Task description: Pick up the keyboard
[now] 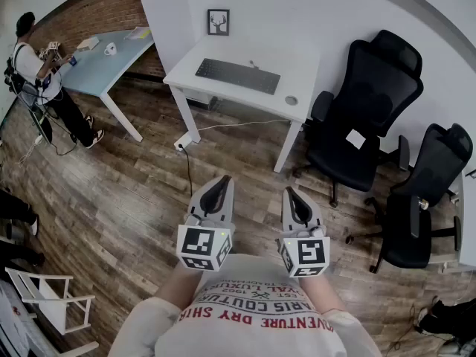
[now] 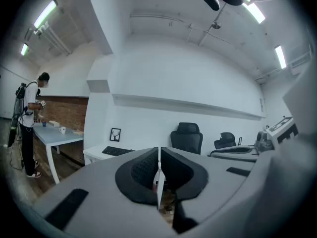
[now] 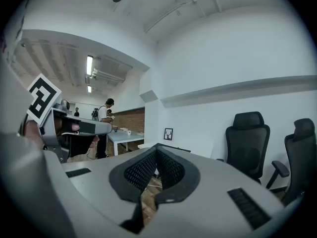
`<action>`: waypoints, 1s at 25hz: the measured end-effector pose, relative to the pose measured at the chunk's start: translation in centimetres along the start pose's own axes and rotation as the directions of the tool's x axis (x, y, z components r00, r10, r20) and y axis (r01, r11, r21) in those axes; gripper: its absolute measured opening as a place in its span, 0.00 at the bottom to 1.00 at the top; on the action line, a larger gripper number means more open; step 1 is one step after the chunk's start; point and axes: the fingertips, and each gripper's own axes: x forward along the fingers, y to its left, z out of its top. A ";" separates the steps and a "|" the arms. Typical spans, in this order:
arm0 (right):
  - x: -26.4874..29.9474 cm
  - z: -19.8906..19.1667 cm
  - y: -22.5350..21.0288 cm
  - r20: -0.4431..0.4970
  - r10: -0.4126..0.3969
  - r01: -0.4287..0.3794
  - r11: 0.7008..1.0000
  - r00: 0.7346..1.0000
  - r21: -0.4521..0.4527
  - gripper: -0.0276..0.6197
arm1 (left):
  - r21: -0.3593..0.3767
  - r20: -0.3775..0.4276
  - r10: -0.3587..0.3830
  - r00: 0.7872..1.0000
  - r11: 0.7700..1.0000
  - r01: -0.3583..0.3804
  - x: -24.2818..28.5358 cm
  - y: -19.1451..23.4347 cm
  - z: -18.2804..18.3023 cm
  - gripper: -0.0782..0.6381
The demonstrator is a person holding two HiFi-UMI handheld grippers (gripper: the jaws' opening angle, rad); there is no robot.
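A black keyboard (image 1: 238,75) lies flat on a small white desk (image 1: 301,69) against the far wall; it also shows in the left gripper view (image 2: 117,151). Both grippers are held level in front of the person's chest, well short of the desk. My left gripper (image 1: 222,184) is shut with nothing between its jaws, which meet in its own view (image 2: 158,155). My right gripper (image 1: 289,193) is likewise shut and empty, its jaws touching (image 3: 156,150). The keyboard is mostly hidden behind the right gripper's jaws in its view.
A small framed deer picture (image 1: 218,21) stands at the desk's back left. A round grey puck (image 1: 291,100) lies right of the keyboard. Two black office chairs (image 1: 364,117) (image 1: 428,199) stand right of the desk. A person (image 1: 41,76) stands at a pale blue table (image 1: 100,62) far left. A white cable (image 1: 223,127) runs under the desk.
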 end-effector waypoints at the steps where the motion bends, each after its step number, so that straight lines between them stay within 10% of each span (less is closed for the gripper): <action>1: 0.1 0.0 -0.1 -0.001 0.001 -0.001 1.000 1.000 -0.001 0.08 | -0.004 -0.001 0.001 1.000 1.000 -0.001 0.1 0.1 -0.1 0.16; 25: 10.2 -2.3 -1.1 -0.095 -0.036 0.043 0.997 0.995 0.068 0.08 | -0.080 -0.083 -0.004 0.996 0.997 -0.002 7.7 8.5 -2.1 0.16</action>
